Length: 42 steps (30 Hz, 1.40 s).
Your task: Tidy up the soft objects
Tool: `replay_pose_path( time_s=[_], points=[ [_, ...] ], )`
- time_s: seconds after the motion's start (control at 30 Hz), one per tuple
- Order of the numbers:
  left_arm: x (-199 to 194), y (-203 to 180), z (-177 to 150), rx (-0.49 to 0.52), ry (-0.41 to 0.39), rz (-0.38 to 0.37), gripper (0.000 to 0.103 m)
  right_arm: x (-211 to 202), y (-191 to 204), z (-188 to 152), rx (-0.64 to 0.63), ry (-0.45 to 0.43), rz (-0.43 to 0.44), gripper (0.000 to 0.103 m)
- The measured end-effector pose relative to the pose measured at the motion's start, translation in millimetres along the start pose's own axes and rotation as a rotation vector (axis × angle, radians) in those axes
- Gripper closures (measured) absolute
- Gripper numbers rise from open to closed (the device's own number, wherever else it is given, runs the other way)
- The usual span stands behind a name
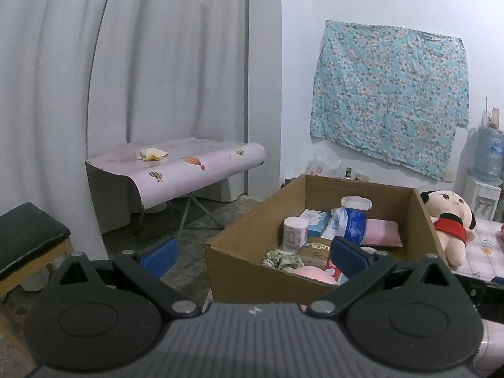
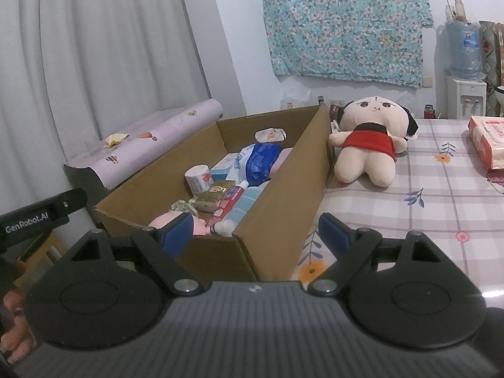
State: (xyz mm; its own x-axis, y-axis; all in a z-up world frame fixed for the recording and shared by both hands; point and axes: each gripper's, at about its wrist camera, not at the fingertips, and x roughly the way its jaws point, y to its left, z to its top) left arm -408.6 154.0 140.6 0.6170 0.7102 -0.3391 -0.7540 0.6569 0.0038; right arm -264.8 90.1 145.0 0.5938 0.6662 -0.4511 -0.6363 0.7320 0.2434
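Cardboard box (image 2: 277, 170) holds most items; both claws, left claw (image 1: 252, 253) and right claw (image 2: 256, 233), spread empty; next, reach right for the doll (image 2: 368, 145) on the bench (image 2: 441, 208).

checked tablecloth table (image 2: 441, 208) | cardboard box (image 2: 277, 195), plush doll (image 2: 368, 145), tissue pack (image 2: 486, 145)

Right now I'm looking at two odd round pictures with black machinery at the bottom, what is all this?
Each picture comes from a camera mounted on a hand-held grasping device, looking forward along its two blue-padded fingers. One shows the left tool, the other the right tool. A person holds one in each hand; no robot arm is involved. Both are open and hold nothing. Ahead sits a cardboard box with packets, a tube and soft items inside. Beside it a plush doll lies on the checked tablecloth, with a red tissue pack further right.
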Motion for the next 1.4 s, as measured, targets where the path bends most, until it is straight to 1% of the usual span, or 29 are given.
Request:
replay_pose_path(
  time_s=[0.37,1.1,1.3,1.4],
  points=[
    [0.2,-2.0,-0.4,-0.002,0.0,0.001,0.0,2.1,-2.1,-1.5,0.019,0.011,0.012,0.016],
    [-1.4,-8.3,-1.8,0.006,-0.002,0.0,0.0,7.0,-0.8,-3.3,0.01,0.021,0.027,0.016],
    [-1.4,-7.5,-1.9,-0.004,0.007,-0.02,0.0,8.3,-2.5,-3.2,0.014,0.025,0.025,0.016],
    [-0.7,-7.6,-2.7,0.0,0.008,-0.018,0.0,8.3,-2.7,-3.1,0.011,0.024,0.027,0.016]
  ],
)
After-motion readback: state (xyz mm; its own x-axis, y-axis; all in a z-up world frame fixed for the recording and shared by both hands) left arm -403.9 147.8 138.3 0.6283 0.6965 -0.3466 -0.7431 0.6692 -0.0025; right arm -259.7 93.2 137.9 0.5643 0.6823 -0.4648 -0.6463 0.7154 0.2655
